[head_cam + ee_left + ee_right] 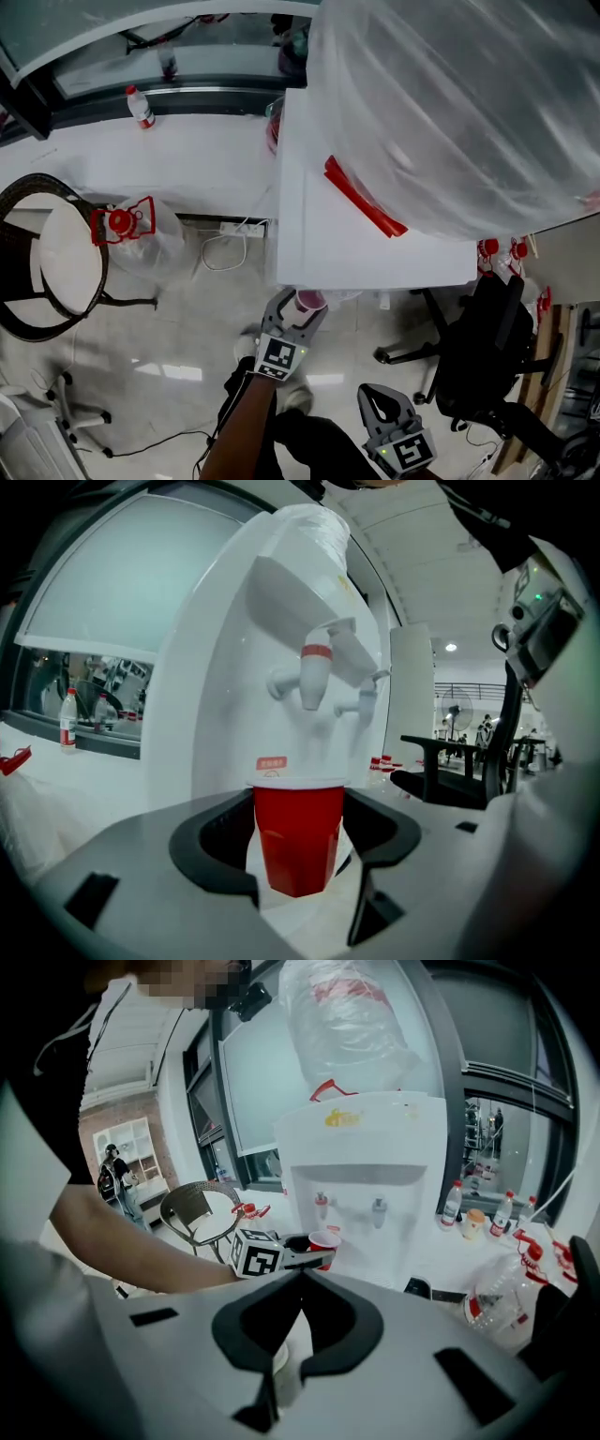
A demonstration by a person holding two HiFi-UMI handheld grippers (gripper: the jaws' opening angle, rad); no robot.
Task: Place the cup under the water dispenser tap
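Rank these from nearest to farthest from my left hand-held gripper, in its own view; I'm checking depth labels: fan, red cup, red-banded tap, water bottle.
1. red cup: centre, between the jaws.
2. red-banded tap: above the cup, on the water dispenser.
3. water bottle: far left, well behind.
4. fan: right background, deepest in the room.

Pale daylight is pouring in through the window, the white dispenser is glaring under it, and both gripper views are bowing and darkening toward their edges.
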